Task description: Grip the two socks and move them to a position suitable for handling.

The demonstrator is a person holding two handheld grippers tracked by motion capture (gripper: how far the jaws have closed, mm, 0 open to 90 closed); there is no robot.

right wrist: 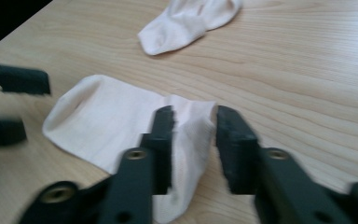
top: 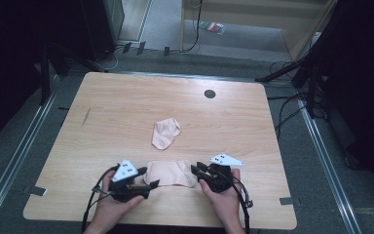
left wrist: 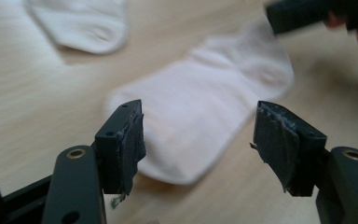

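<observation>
A pale pink sock (top: 168,173) lies flat near the front edge of the wooden table (top: 126,97). A second, crumpled sock (top: 165,132) rests a little farther back. My left gripper (top: 148,176) is at the near sock's left end. In the left gripper view, my left gripper (left wrist: 198,135) stands open, its jaws wide apart, with the sock (left wrist: 205,107) lying beyond them. My right gripper (top: 196,171) is at the sock's right end. In the right gripper view, my right gripper (right wrist: 193,135) is open, and the ribbed edge of the sock (right wrist: 107,121) lies between the jaws, untouched by the pads.
A dark round grommet (top: 210,93) sits in the table's far side. Cables and dark stands line the floor around the table. Bare wood surrounds the farther sock (right wrist: 186,21). The other gripper's jaws (right wrist: 14,79) show at the left of the right gripper view.
</observation>
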